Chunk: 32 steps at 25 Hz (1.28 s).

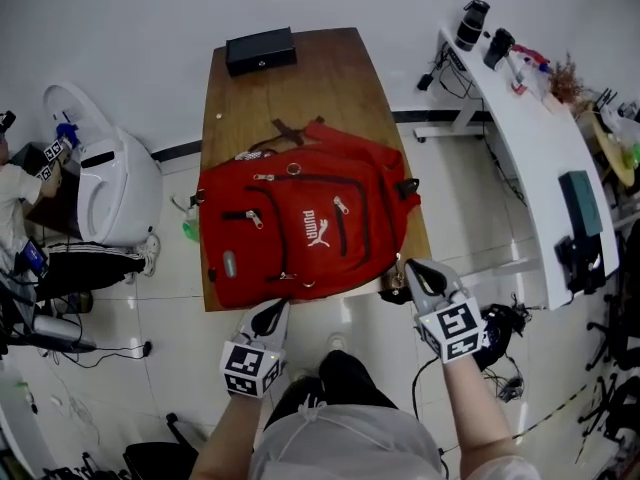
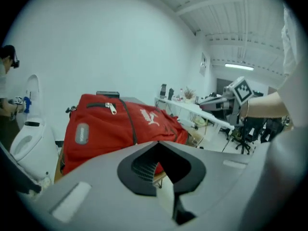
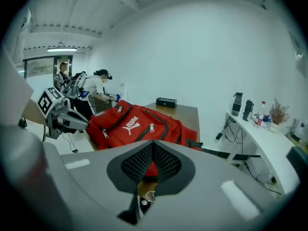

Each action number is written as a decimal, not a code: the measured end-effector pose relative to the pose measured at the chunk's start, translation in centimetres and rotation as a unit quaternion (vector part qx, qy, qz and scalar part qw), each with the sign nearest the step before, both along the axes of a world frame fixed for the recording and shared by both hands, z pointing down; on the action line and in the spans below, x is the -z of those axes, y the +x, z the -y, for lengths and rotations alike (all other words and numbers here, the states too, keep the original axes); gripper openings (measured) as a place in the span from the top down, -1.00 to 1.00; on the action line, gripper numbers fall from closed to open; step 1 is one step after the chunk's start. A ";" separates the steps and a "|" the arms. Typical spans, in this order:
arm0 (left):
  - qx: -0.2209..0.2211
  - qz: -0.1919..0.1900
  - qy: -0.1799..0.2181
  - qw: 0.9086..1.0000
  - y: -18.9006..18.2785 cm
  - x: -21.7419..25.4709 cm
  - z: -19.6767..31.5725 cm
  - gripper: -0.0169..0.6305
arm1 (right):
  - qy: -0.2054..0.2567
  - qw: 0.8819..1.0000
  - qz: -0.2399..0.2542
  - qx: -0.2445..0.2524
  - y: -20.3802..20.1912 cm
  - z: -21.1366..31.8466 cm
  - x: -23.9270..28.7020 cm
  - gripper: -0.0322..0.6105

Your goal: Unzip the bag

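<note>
Wearer, 6 o'clock: pale grey shirt (image 1: 340, 443), black trousers (image 1: 335, 373) | left gripper (image 1: 268, 318), 7 o'clock, and right gripper (image 1: 425, 280), 5 o'clock: grey shells, black-lined jaws | left cube (image 1: 250, 366), right cube (image 1: 455, 326): white, black square markers
</note>
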<state>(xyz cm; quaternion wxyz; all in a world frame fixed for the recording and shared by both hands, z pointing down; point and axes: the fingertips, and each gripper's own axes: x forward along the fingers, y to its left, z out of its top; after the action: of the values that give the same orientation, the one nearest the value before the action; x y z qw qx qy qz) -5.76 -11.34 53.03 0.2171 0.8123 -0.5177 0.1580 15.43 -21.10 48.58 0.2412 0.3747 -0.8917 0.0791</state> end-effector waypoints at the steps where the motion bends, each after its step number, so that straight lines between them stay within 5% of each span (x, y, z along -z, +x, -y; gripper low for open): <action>1: -0.002 -0.017 0.022 1.000 0.2 1.6 -0.5 0.92 | 0.010 1.000 0.006 0.009 -0.6 -1.1 0.6 0.88; 8: -0.037 -0.055 0.132 0.989 0.7 9.3 -8.5 0.92 | 0.060 0.997 0.032 0.035 -3.4 -10.6 4.0 0.88; 15: -0.037 -0.070 0.173 0.982 0.3 13.0 -19.3 0.92 | 0.090 0.994 0.051 0.038 -5.6 -22.4 7.8 0.88; 21: -0.045 -0.044 0.216 0.974 0.6 17.0 -26.5 0.93 | 0.107 0.990 0.071 0.061 -7.3 -31.4 10.2 0.88; 32: -0.044 -0.043 0.243 0.968 2.3 19.1 -32.7 0.93 | 0.114 0.983 0.100 0.105 -8.5 -39.1 11.3 0.88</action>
<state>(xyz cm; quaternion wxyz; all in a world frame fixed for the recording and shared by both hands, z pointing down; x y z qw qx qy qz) -3.46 21.37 33.98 0.0287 0.8687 -0.4945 0.0017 6.88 18.01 37.29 0.1131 0.2940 -0.9490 -0.0119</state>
